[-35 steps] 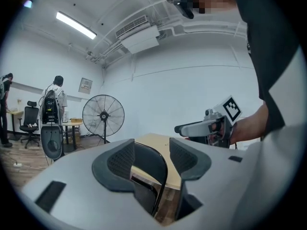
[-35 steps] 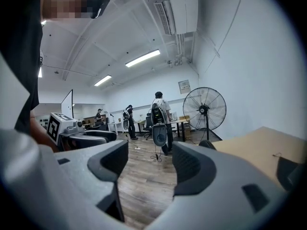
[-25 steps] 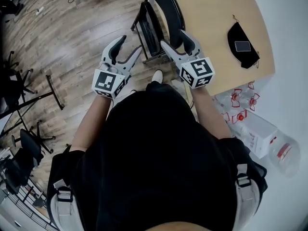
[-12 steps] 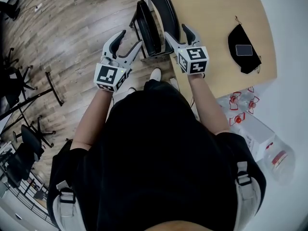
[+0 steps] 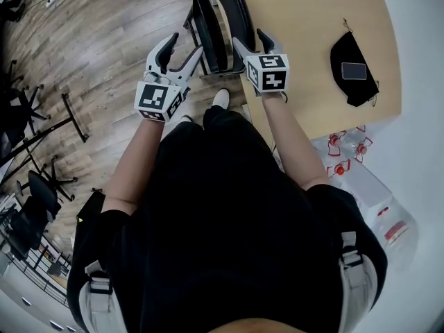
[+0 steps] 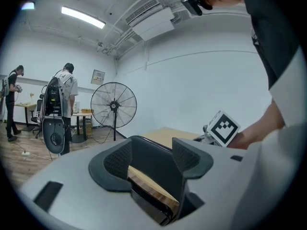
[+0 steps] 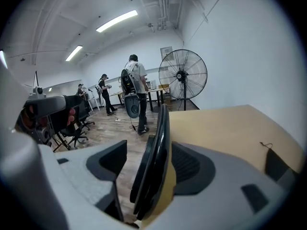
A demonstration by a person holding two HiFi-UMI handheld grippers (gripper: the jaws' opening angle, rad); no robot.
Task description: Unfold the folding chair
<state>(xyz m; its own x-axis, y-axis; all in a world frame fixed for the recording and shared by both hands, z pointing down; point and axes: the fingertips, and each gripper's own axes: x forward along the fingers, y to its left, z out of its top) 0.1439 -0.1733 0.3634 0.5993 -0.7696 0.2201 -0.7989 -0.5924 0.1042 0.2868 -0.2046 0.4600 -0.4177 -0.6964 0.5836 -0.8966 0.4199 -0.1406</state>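
The folded black chair (image 5: 220, 21) leans against the wooden table (image 5: 312, 33) at the top of the head view. My right gripper (image 5: 249, 38) stands open at the chair's near edge. In the right gripper view the right gripper (image 7: 149, 163) straddles the upright black back panel (image 7: 159, 143), with a gap at the left pad. My left gripper (image 5: 184, 46) is open just left of the chair frame. In the left gripper view the left gripper (image 6: 151, 153) shows a black chair part and a strip of the table's wooden edge (image 6: 149, 188) in its gap. I cannot tell whether anything touches.
A black pouch (image 5: 350, 85) with a phone (image 5: 354, 70) on it lies on the table. Water bottles and a box (image 5: 357, 168) sit on the floor at right. Office chairs (image 5: 31, 214) and a stand (image 5: 66, 120) are at left. A pedestal fan (image 7: 183, 74) and people (image 7: 134, 87) stand farther off.
Both grippers moved forward toward the chair. The right one sank and came over the chair's back edge; the left one drew closer to the frame. The jaws look unchanged.
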